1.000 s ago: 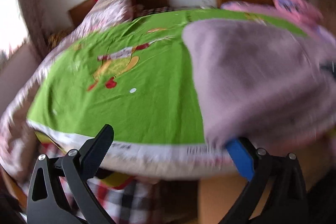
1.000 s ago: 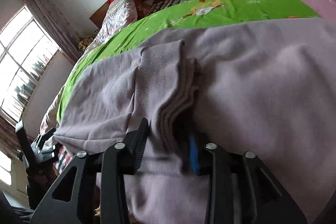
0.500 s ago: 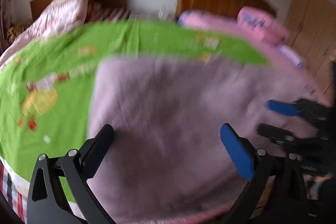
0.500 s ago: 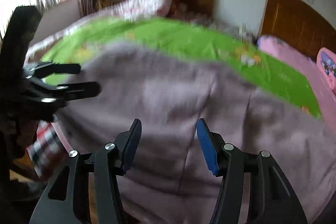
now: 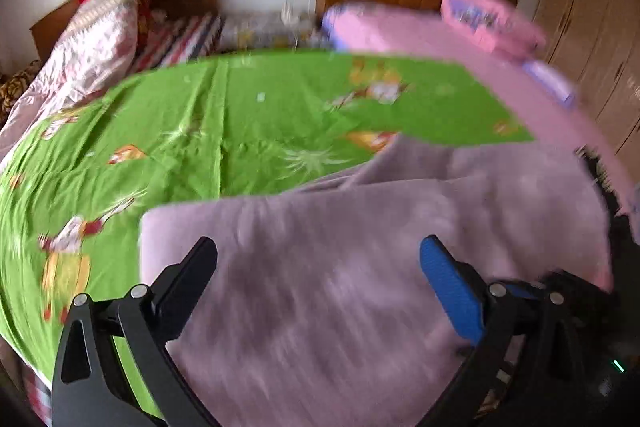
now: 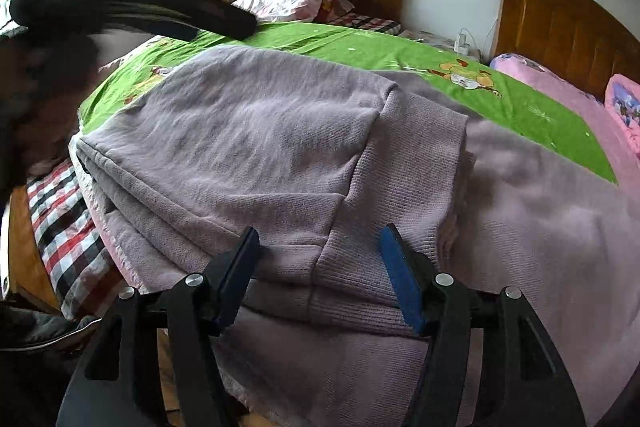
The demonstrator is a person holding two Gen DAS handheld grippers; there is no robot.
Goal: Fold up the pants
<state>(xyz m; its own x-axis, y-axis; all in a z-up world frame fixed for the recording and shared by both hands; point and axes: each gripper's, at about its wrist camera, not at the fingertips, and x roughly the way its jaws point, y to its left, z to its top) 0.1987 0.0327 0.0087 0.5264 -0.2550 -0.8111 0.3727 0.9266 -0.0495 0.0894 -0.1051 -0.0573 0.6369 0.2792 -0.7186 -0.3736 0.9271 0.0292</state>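
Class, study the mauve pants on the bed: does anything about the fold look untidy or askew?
Yes. In the right wrist view the folded pants lie skewed: the ribbed waistband sits at a slant and layered edges stick out unevenly at the left, near the bed's edge. Both grippers are open, holding nothing.

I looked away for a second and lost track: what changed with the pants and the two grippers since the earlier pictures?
The right gripper let go: a second ago it pinched the folded waistband, and its jaws have just been opening, the pads now clear of the pants. The left gripper, open throughout, swung from the bed's edge to over the pants. The pants stayed folded on the green sheet.
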